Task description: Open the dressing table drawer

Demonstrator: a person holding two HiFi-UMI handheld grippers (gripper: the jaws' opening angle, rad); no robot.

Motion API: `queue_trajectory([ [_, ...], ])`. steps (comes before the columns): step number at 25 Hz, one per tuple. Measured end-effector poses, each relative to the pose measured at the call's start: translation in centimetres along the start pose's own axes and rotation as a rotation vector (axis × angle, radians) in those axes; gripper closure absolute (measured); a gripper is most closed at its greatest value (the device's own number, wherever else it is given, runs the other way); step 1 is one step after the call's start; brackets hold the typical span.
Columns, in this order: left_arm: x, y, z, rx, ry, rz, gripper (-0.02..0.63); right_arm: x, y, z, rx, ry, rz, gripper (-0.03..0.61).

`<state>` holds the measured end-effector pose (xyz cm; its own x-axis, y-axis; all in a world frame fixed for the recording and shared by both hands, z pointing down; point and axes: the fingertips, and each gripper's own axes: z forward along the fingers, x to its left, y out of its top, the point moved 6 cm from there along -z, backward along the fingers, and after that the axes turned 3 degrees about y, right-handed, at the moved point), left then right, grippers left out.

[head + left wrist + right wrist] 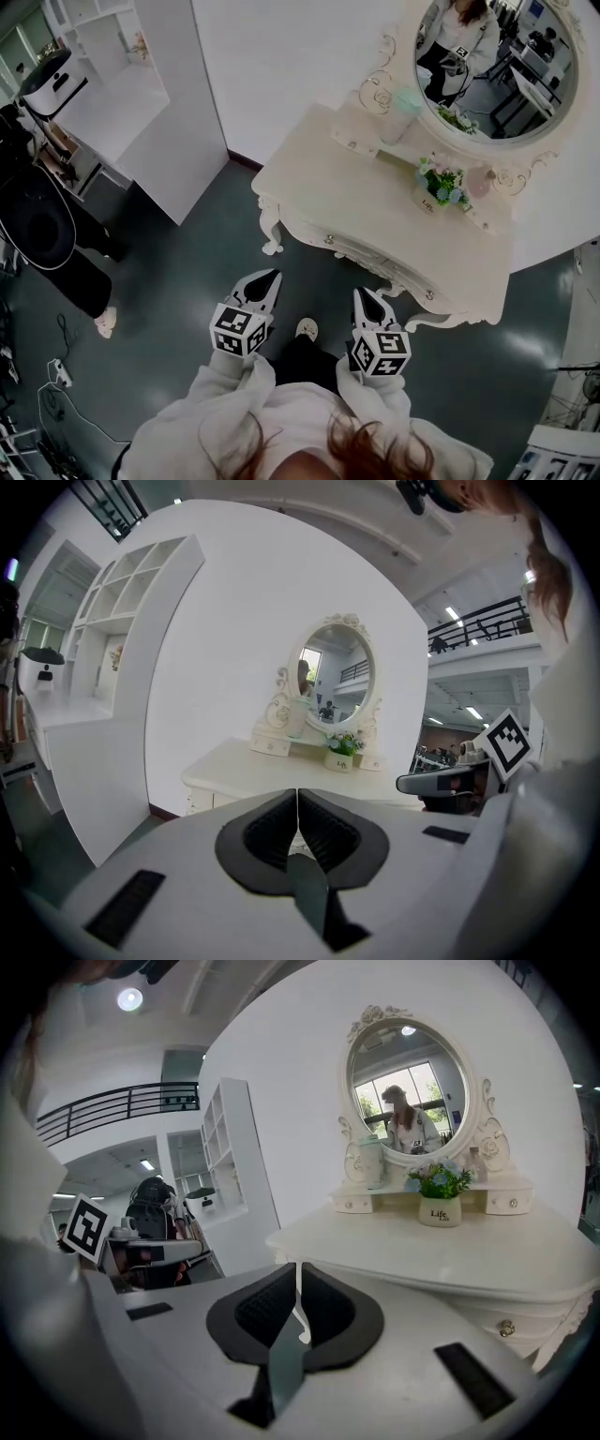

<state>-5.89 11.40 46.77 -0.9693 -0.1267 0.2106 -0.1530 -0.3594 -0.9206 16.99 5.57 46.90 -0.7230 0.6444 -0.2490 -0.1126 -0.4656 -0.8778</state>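
Drawer [377, 264] sits shut in the front of the bench [375, 202], just under the bench's top edge. It has a small knob [329, 240] near each end. Opening it has not begun yet. I think this is the step of coming up to it.

The left claw [273, 276] and the right claw [360, 293] are both closed and hold nothing. They hang in front of the bench, apart from it, over bare floor [187, 291].

Next, one claw needs to open, go to a knob, shut on it and pull straight back. The knob is tiny, so the aim must be good.

The bench front curves, and a curly leg [270, 234] sticks out at its left corner. At the back of the bench top stand a flower pot [437, 192] and a mirror [497, 66], well away from the drawer. A white wall [178, 122] stands left of the bench, and a person [56, 234] stands farther left. That leaves open floor in front of the bench.
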Motion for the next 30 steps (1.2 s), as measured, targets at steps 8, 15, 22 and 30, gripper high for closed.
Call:
queue_trajectory([
  [8,0.3,0.9,2.9,0.010,0.017,-0.001,0.594,-2.2,1.1,2.3,0.015,0.019,0.005,0.536],
  [15,0.4,1.2,5.5,0.005,0.022,0.005,0.594,-4.3,1.8,4.3,0.016,0.030,0.001,0.536],
  [22,0.8,1.4,6.3,-0.013,0.055,0.000,0.594,-5.1,2.5,5.9,0.013,0.060,-0.014,0.535],
  [30,1.2,0.6,5.1,-0.001,0.102,-0.004,0.594,-3.7,2.5,7.5,0.033,0.129,-0.030,0.536],
])
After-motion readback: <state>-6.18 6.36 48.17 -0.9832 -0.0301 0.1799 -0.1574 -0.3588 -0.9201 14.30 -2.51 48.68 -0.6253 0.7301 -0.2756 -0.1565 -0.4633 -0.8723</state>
